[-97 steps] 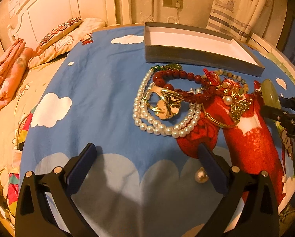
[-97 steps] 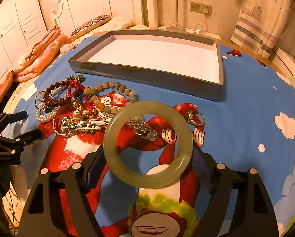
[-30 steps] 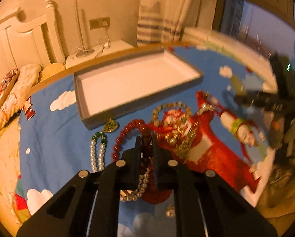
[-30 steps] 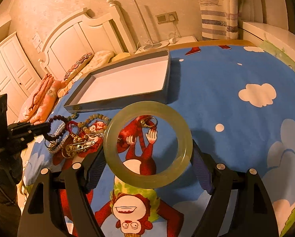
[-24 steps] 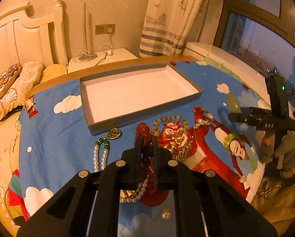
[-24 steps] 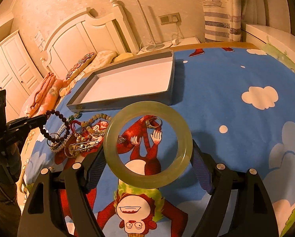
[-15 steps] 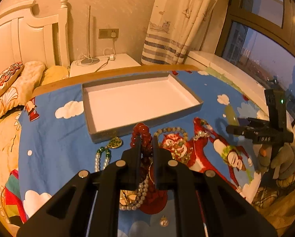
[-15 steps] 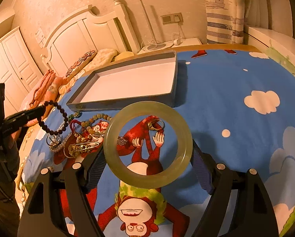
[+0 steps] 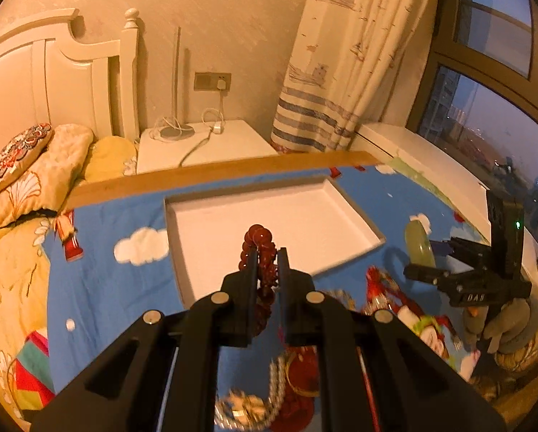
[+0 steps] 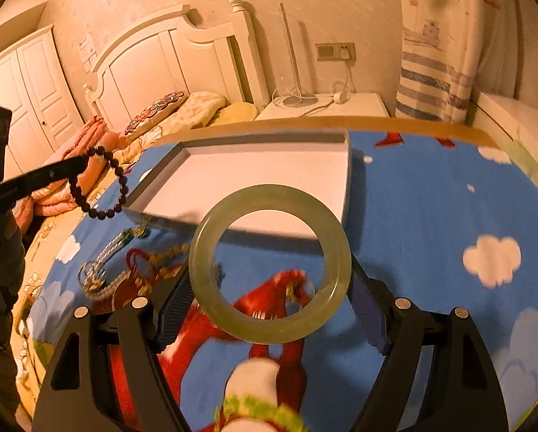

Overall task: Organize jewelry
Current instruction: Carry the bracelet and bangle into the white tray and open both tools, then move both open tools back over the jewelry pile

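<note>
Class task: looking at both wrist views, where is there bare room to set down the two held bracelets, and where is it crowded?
The white floor inside the grey tray is bare. Blue bedsheet right of the tray is also open. Crowded: the jewelry pile in front of the tray's near-left corner.

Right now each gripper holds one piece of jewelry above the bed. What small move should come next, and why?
Probably carry the left gripper forward and lower the dark red bead bracelet into the shallow grey box with a white floor. The jaws are shut on the bracelet, which hangs clear of the pile just before the box's near edge, and the box looks empty. The right gripper holds the pale green jade bangle.
</note>
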### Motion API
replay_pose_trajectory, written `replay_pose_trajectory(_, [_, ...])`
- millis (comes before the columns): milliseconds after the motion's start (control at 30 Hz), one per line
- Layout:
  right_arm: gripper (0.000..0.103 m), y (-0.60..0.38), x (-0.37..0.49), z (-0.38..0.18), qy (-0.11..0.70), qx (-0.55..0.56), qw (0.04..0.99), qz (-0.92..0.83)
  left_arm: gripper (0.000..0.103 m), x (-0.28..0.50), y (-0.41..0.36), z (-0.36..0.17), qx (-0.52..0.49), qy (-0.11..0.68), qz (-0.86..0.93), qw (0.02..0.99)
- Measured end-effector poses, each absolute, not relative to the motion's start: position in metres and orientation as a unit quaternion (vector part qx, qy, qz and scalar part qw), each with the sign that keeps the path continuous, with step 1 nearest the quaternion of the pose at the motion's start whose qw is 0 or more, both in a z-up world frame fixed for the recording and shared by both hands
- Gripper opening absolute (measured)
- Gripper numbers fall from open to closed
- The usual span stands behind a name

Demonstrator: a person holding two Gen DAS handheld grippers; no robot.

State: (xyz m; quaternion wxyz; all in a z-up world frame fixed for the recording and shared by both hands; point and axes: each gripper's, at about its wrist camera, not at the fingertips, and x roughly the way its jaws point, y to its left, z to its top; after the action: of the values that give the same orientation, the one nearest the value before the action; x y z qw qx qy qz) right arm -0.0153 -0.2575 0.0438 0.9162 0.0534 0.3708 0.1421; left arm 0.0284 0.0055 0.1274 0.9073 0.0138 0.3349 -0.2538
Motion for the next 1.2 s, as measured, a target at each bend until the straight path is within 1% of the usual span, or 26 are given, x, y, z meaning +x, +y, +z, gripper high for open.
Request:
replay_pose_trajectory(267, [0.077,-0.247,0.037,0.052,0.373,0.031,0.916,0.142,0.010,0.082,-0.002,0.133,0.012,0.335,-0.214,0.917])
replay_pose_trajectory(400, [0.077,-0.235,0.062,0.046,0.389,0.013,0.910,0.144,0.010,0.106,-0.007,0.128,0.022,0.337,-0.182,0.924])
replay_pose_trajectory(600, [0.077,-0.217,0.104,0.028,0.419,-0.014,0.899,0.129,0.010,0.136,-0.026,0.112,0.047,0.339,-0.127,0.931])
replay_pose_trajectory(733, [0.078,-0.215,0.133,0.014,0.451,0.001,0.885,0.116,0.011,0.156,-0.044,0.085,0.062,0.368,-0.101,0.922])
replay_pose_trajectory(767, [0.078,-0.216,0.136,0.012,0.454,0.007,0.884,0.112,0.014,0.159,-0.046,0.078,0.059,0.374,-0.094,0.921])
replay_pose_trajectory(800, [0.080,-0.218,0.137,0.013,0.451,0.013,0.885,0.111,0.024,0.161,-0.046,0.072,0.056,0.380,-0.089,0.919])
replay_pose_trajectory(833, [0.084,-0.223,0.134,0.017,0.441,0.024,0.891,0.109,0.031,0.161,-0.045,0.067,0.047,0.391,-0.090,0.915])
replay_pose_trajectory(867, [0.087,-0.225,0.132,0.020,0.433,0.029,0.894,0.109,0.047,0.159,-0.044,0.064,0.040,0.391,-0.090,0.915])
replay_pose_trajectory(900, [0.089,-0.230,0.127,0.026,0.421,0.035,0.900,0.110,0.057,0.153,-0.041,0.064,0.037,0.384,-0.086,0.919])
replay_pose_trajectory(1033, [0.089,-0.245,0.104,0.040,0.398,0.045,0.909,0.117,0.061,0.127,-0.030,0.066,0.041,0.373,-0.077,0.924])
replay_pose_trajectory(1100, [0.089,-0.253,0.087,0.045,0.384,0.048,0.914,0.121,0.072,0.109,-0.022,0.071,0.039,0.365,-0.070,0.928])
replay_pose_trajectory(1200, [0.089,-0.264,0.063,0.045,0.373,0.055,0.918,0.126,0.079,0.084,-0.010,0.075,0.036,0.356,-0.059,0.932])
